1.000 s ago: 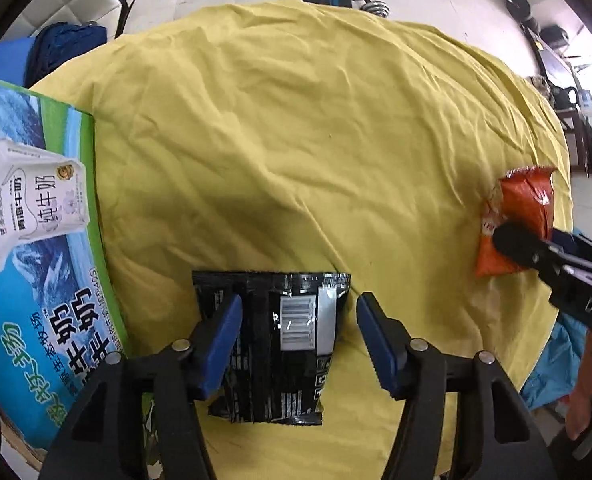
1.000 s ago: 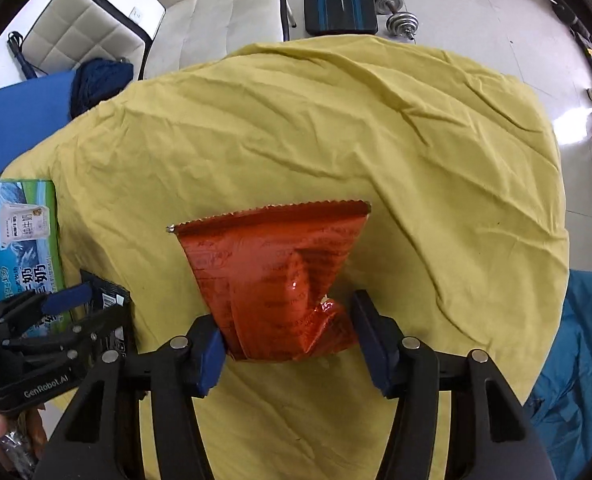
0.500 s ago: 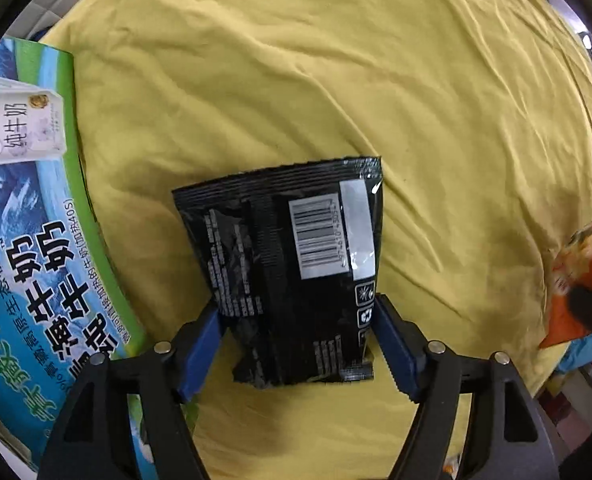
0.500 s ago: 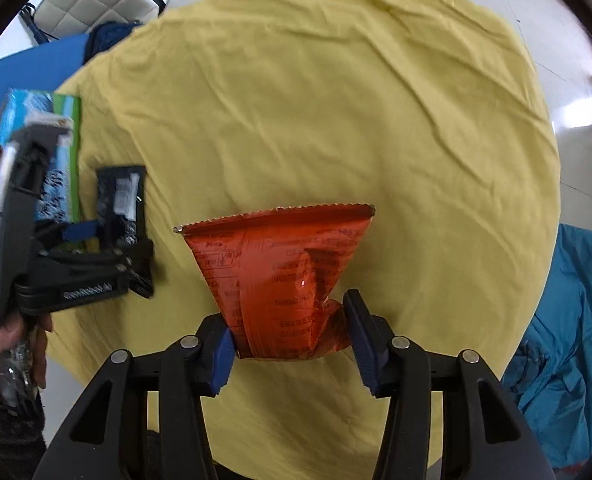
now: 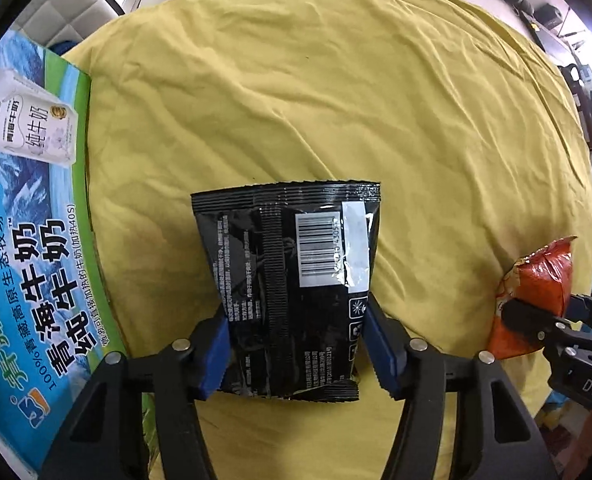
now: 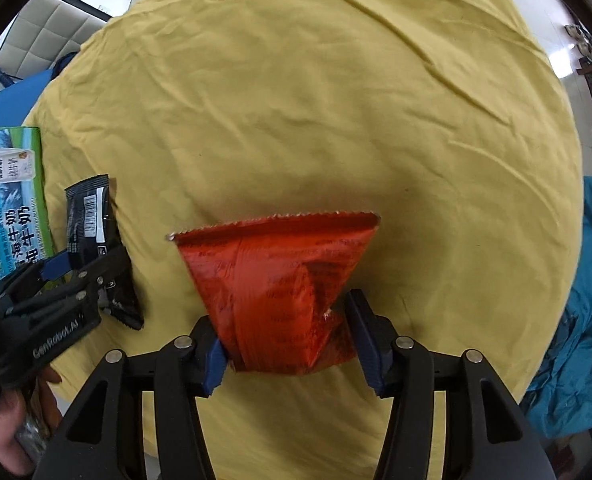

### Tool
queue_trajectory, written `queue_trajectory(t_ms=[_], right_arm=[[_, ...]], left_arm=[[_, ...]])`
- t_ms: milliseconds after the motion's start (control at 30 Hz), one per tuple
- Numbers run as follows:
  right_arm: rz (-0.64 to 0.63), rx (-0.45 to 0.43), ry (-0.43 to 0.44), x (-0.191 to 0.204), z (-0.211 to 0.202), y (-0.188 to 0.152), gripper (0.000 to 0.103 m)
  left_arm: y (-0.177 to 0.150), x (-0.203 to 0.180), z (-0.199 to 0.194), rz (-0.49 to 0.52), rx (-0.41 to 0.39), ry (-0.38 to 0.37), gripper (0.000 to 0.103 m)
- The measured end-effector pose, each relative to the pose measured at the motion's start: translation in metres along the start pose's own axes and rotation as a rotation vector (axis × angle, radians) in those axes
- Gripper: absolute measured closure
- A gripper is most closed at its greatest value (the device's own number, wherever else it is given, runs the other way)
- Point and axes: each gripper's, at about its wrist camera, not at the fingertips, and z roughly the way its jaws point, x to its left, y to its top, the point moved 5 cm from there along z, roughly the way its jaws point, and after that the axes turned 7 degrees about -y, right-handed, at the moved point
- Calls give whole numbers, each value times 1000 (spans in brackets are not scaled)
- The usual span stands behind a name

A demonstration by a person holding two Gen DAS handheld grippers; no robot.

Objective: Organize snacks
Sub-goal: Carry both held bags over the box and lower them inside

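A black snack packet [image 5: 292,264] with a barcode label is pinched at its lower part by my left gripper [image 5: 296,340], held above the yellow cloth. In the right wrist view the same black packet [image 6: 92,220] and the left gripper [image 6: 76,276] appear at the far left. An orange-red snack packet [image 6: 280,280], crumpled at the bottom, sits between the blue pads of my right gripper [image 6: 288,344], which is shut on it. The left wrist view shows that orange packet [image 5: 535,292] at the right edge.
A round table under a wrinkled yellow cloth [image 5: 355,100] fills both views. A blue-green milk carton box [image 5: 24,240] lies at the table's left edge. Blue fabric [image 6: 587,300] lies off the right side. A hand [image 6: 4,436] holds the left gripper's handle.
The left gripper closed on the black packet and lifted it off the cloth. The right gripper keeps its hold on the orange packet, raised a little.
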Motion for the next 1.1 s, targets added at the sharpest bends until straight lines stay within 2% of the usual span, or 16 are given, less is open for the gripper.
queue_trajectory(t_ms=[67,267,367,733,933,1100], right_arm=[[11,-4,-5,2,3,-1,47],[14,-21,-26,10,2,-4,49],[15,-26,-35,16,-2,-4,50],[14,-63,-38,25,-21,-24,54],[22,-98,-36,21,-39,-41,55],[26,-130,-19,21,-57,-57,56]], left_arm=[[12,-15,-3,5,-3,15,46],[12,-27,0,-11,-34,13,49],[10,-10,-21,-16,-48,2,51],[-24,-33,-42,-1,-93,-36,54],[-46,-51,-69,37,-148,-57,54],[-64,-51,-102,72,-195,-75,54]])
